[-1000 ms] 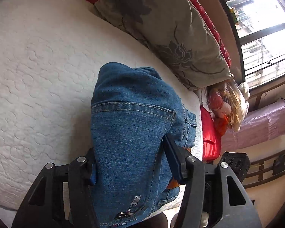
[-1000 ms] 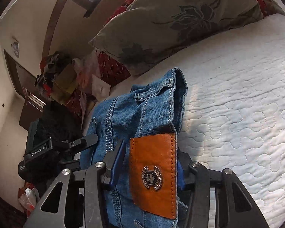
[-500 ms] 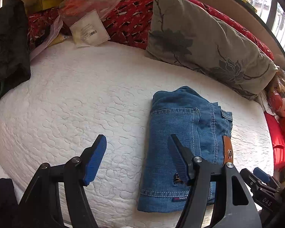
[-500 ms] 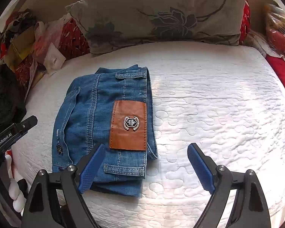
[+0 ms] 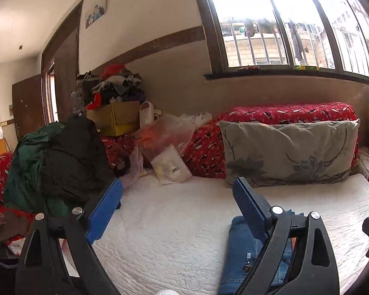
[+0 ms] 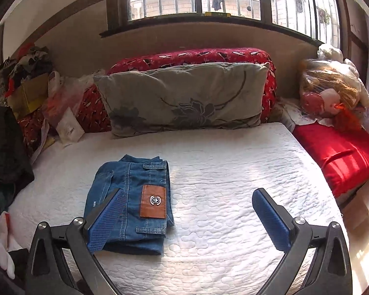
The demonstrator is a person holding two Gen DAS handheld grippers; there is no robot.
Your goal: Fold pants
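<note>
The blue denim pants (image 6: 132, 199) lie folded into a compact rectangle on the white quilted mattress (image 6: 221, 162), with a brown leather patch (image 6: 153, 201) facing up. In the left wrist view only their near end (image 5: 243, 253) shows behind the right finger. My right gripper (image 6: 187, 218) is open and empty, raised above the mattress just right of the pants. My left gripper (image 5: 177, 211) is open and empty, raised above the mattress to the left of the pants. Both have blue pads.
A grey flowered pillow (image 6: 184, 98) leans on a red patterned cushion (image 6: 192, 55) at the back. Dark clothes (image 5: 61, 162), a cardboard box (image 5: 115, 120) and plastic bags (image 5: 164, 135) crowd the left. A red cushion (image 6: 337, 154) and a bagged doll (image 6: 332, 93) sit right.
Both grippers let go of the pants, opened and pulled back and up. The pants now lie folded on the mattress, farther from both cameras.
</note>
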